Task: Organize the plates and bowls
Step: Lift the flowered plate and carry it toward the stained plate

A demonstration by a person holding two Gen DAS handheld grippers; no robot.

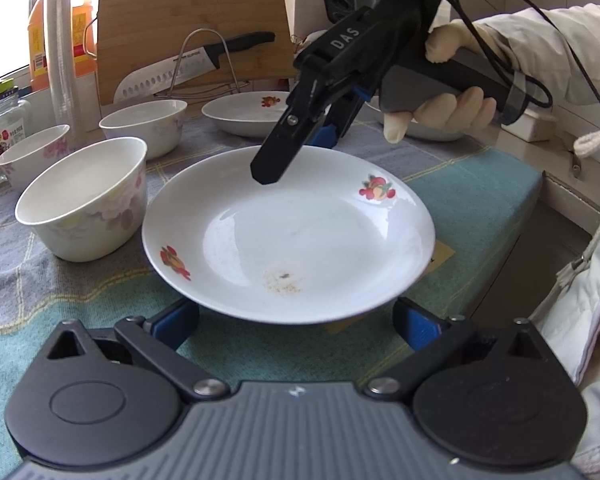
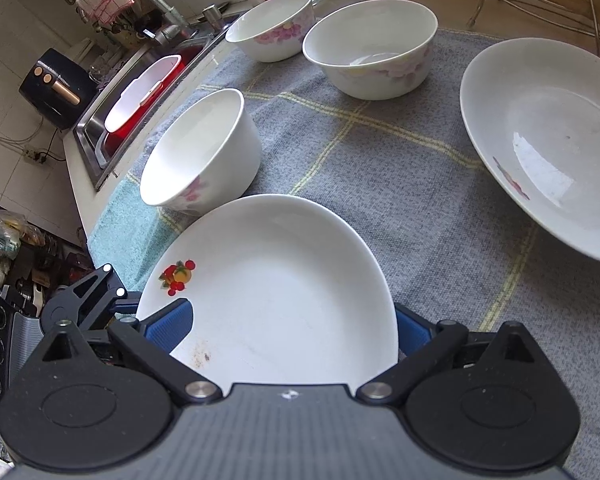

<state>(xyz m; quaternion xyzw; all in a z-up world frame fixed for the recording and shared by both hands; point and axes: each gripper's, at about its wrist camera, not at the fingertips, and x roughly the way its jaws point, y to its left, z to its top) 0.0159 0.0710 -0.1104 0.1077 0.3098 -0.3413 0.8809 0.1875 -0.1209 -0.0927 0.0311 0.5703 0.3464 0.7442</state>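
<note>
Plate (image 1: 288, 232) beside bowl (image 1: 86, 200)

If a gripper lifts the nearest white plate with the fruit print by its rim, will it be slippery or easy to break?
The plate looks like glazed ceramic with bright reflections, so it probably is slippery between narrow pads. It seems stiff and fairly heavy for its size, and likely chips if dropped. Its wide sloping rim suggests it may tilt when the right gripper holds one edge only.

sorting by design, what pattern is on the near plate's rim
Red-and-orange fruit motifs on the white plate, clearest in left wrist view.
</note>
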